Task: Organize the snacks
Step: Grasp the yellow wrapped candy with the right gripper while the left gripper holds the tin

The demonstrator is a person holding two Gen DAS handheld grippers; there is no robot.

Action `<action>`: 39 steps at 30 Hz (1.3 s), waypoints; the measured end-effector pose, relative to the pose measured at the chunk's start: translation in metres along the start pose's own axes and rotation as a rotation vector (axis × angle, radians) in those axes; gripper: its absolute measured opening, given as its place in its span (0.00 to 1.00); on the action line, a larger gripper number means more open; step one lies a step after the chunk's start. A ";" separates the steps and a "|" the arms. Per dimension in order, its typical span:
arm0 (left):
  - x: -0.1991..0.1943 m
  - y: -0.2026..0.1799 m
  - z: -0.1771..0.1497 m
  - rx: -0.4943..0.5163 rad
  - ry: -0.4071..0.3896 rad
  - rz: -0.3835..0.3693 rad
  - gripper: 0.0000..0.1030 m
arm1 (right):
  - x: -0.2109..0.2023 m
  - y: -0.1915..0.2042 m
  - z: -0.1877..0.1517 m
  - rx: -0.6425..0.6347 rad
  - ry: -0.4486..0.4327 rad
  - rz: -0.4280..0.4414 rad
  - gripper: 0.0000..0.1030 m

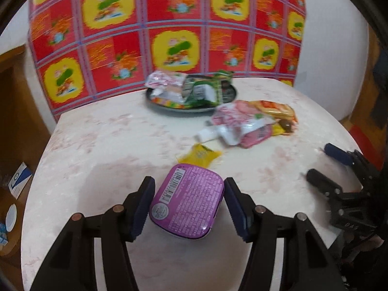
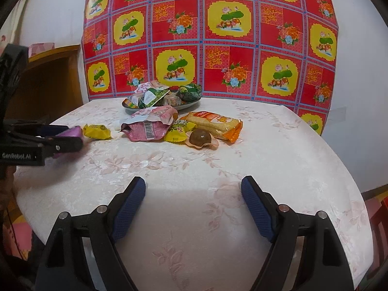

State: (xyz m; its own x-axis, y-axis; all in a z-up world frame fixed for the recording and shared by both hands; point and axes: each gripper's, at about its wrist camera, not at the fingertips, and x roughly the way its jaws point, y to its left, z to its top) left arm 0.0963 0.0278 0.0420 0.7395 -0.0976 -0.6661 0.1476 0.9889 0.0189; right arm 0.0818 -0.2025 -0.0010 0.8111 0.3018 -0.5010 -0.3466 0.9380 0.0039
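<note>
My left gripper (image 1: 188,186) is shut on a purple tin (image 1: 188,200) and holds it over the near part of the table; it also shows at the left of the right wrist view (image 2: 72,137). A dark plate (image 1: 155,103) piled with snack packets stands at the back of the table, also seen in the right wrist view (image 2: 186,105). Loose snacks lie in front of it: a pink pouch (image 2: 148,128), yellow candies (image 2: 95,131), an orange cracker pack (image 2: 213,123) and a brown ball sweet (image 2: 200,137). My right gripper (image 2: 192,189) is open and empty above bare cloth.
The round table (image 2: 266,160) has a pale floral cloth. A red and yellow patterned sheet (image 2: 206,36) hangs behind it. A wooden cabinet (image 2: 48,80) stands at the left. My right gripper shows at the right of the left wrist view (image 1: 325,165).
</note>
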 end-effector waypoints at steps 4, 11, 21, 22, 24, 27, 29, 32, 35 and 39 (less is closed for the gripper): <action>0.000 0.017 -0.007 -0.028 -0.001 0.000 0.60 | 0.001 -0.001 0.001 0.000 0.001 -0.003 0.80; -0.002 0.041 -0.017 -0.107 0.013 0.059 0.60 | 0.000 0.010 0.015 -0.010 0.110 0.055 0.80; -0.012 0.076 -0.029 -0.198 -0.028 0.084 0.59 | 0.033 0.094 0.079 -0.320 0.108 0.334 0.36; -0.013 0.077 -0.031 -0.196 -0.034 0.081 0.59 | 0.045 0.102 0.082 -0.336 0.140 0.338 0.36; -0.012 0.077 -0.031 -0.194 -0.038 0.078 0.59 | 0.066 0.114 0.085 -0.363 0.214 0.344 0.37; -0.012 0.077 -0.031 -0.195 -0.043 0.069 0.59 | 0.082 0.123 0.089 -0.384 0.248 0.323 0.37; -0.012 0.078 -0.031 -0.197 -0.047 0.052 0.59 | 0.089 0.126 0.089 -0.400 0.275 0.331 0.38; -0.013 0.080 -0.032 -0.205 -0.054 0.030 0.59 | 0.096 0.134 0.090 -0.412 0.304 0.341 0.38; -0.013 0.081 -0.032 -0.211 -0.058 0.019 0.58 | 0.097 0.138 0.088 -0.419 0.326 0.363 0.31; -0.013 0.081 -0.031 -0.211 -0.059 0.014 0.58 | 0.082 0.136 0.087 -0.414 0.308 0.336 0.23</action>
State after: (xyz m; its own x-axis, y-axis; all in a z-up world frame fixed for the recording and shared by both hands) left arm 0.0784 0.1123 0.0290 0.7789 -0.0839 -0.6216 0.0009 0.9912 -0.1326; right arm 0.1422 -0.0350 0.0333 0.4735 0.4484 -0.7581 -0.7640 0.6374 -0.1003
